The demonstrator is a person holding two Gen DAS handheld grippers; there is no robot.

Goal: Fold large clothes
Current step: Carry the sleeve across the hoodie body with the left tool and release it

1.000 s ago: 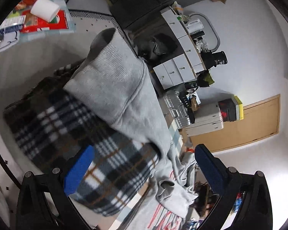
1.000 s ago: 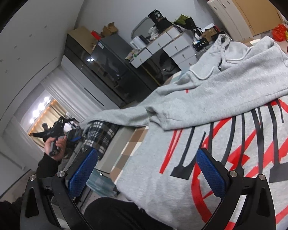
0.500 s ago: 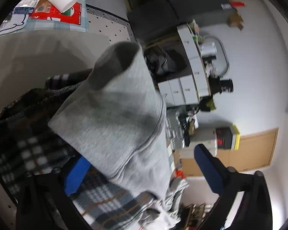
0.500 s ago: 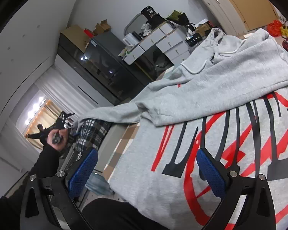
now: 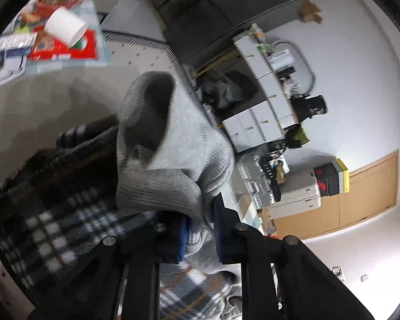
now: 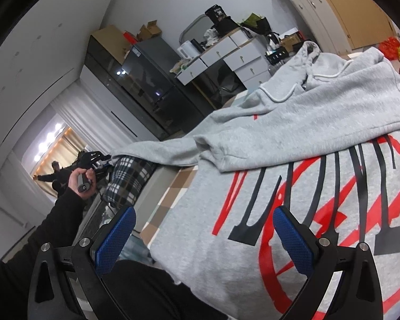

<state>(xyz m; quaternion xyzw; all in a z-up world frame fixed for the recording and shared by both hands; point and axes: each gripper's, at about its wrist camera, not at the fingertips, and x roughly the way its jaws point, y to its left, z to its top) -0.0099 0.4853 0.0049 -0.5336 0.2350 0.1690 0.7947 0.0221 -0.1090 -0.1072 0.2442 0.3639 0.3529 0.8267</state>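
Observation:
A grey hoodie (image 6: 293, 186) with red and black lettering lies spread on the table, one sleeve folded across its chest. Its other sleeve (image 6: 152, 152) stretches left off the table over a plaid blanket (image 6: 125, 181). My left gripper (image 5: 200, 229) is shut on that sleeve's ribbed cuff (image 5: 162, 154), which bunches up above the blue pads, with the plaid blanket (image 5: 53, 213) beneath. In the right wrist view the left gripper (image 6: 93, 160) shows far left in the person's hand. My right gripper (image 6: 202, 237) is open and empty, hovering over the hoodie's lower left edge.
A checked tablecloth (image 6: 173, 194) shows beside the hoodie. White drawers (image 6: 226, 56) and a dark cabinet (image 6: 146, 80) stand behind. In the left wrist view a paper roll (image 5: 65, 26) and red packets (image 5: 61, 48) lie on a far surface.
My left gripper has closed on the sleeve cuff; it was open around it before. The right gripper has drifted slightly and stays open.

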